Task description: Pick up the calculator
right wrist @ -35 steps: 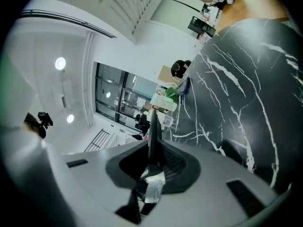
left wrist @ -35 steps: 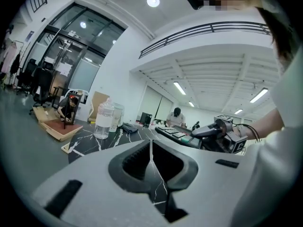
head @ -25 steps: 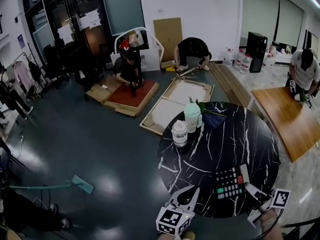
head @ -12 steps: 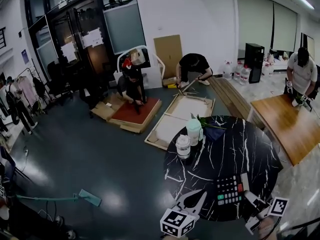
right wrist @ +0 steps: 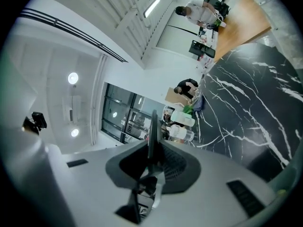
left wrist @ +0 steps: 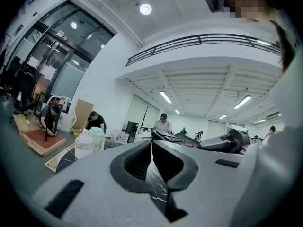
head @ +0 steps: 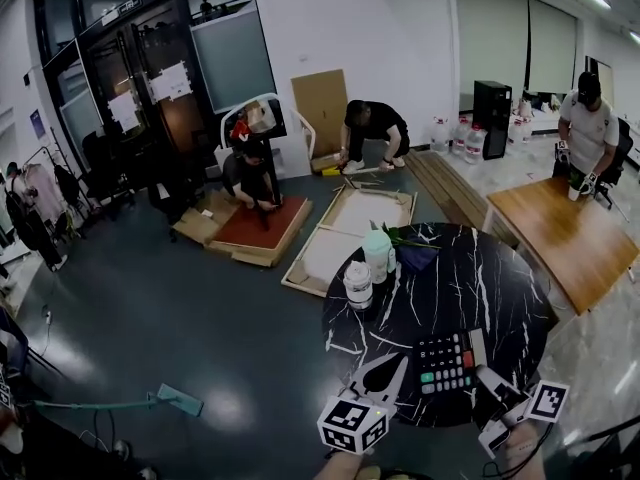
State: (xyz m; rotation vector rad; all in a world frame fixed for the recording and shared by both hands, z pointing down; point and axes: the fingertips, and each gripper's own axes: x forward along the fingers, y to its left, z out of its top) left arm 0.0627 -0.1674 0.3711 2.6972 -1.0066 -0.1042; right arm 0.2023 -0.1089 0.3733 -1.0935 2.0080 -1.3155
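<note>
The calculator (head: 445,361), black with white, green and red keys, is over the near part of the round black marble table (head: 500,278). My right gripper (head: 487,376) is shut on its right edge. In the right gripper view the calculator (right wrist: 152,126) shows edge-on as a thin dark slab between the jaws of the right gripper (right wrist: 151,148). My left gripper (head: 387,372) hangs at the table's near edge, just left of the calculator, shut and empty. From the left gripper (left wrist: 151,144) view, the calculator (left wrist: 166,135) is held level by the right gripper (left wrist: 226,142).
A white jar (head: 357,283), a mint-lidded container (head: 378,252) and a blue cloth (head: 416,258) stand at the table's far left. A wooden table (head: 560,233) is at the right. People work on cardboard and panels (head: 350,223) on the floor beyond. A mop (head: 170,400) lies at the left.
Both grippers have risen a little and the calculator has come up with the right one. The right jaws stay shut on it and the left stays shut.
</note>
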